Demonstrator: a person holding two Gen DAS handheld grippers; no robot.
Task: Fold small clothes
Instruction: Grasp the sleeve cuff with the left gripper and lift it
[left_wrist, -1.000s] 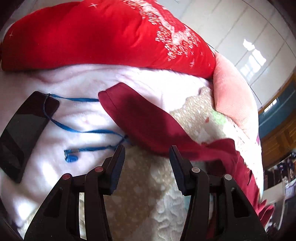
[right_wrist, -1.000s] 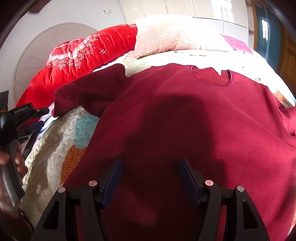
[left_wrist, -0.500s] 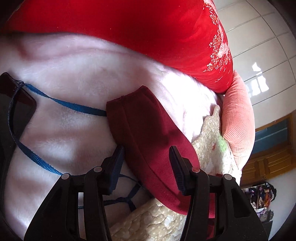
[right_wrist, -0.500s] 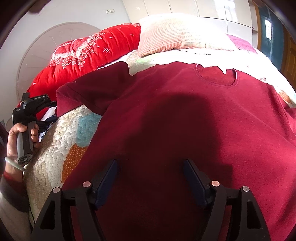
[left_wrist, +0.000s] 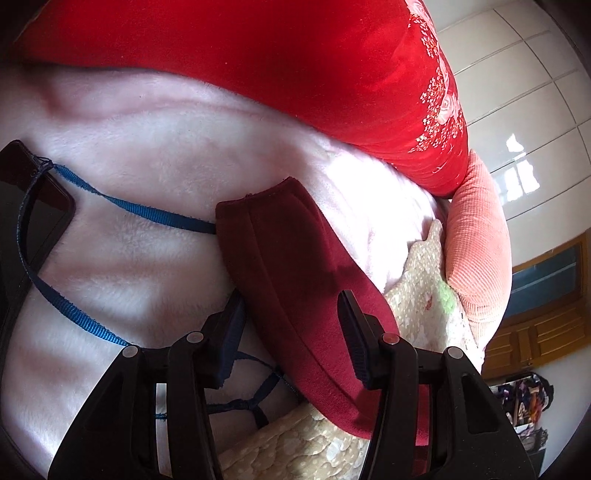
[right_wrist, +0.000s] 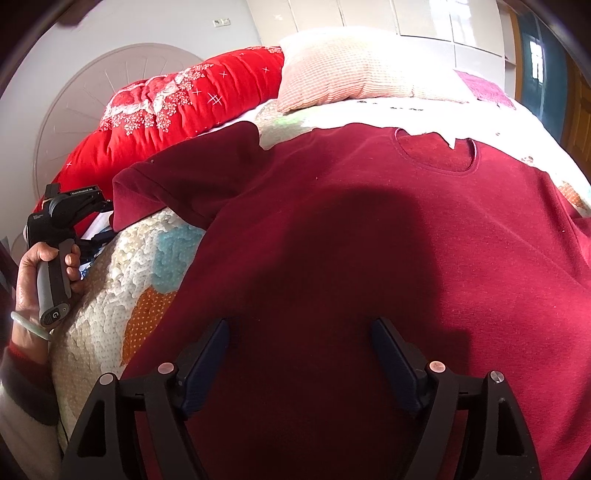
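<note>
A dark red short-sleeved shirt (right_wrist: 369, 240) lies spread flat on the bed, neck hole at the far side. Its left sleeve (left_wrist: 288, 266) reaches over a pale pink blanket (left_wrist: 147, 147). My left gripper (left_wrist: 291, 306) is open, its two fingers standing on either side of that sleeve just behind the cuff. My right gripper (right_wrist: 299, 328) is open and empty, low over the lower body of the shirt. The left gripper's handle, held in a hand (right_wrist: 51, 258), shows in the right wrist view beside the sleeve (right_wrist: 177, 184).
A red quilt (left_wrist: 295, 55) and a peach pillow (left_wrist: 476, 236) lie at the head of the bed. A dark phone (left_wrist: 33, 206) with a blue lanyard (left_wrist: 147, 210) lies on the blanket left of the sleeve. A patterned bedspread (right_wrist: 122, 295) covers the bed.
My left gripper has moved forward along the sleeve, so the sleeve now sits between its open fingers. My right gripper has lowered slightly toward the shirt.
</note>
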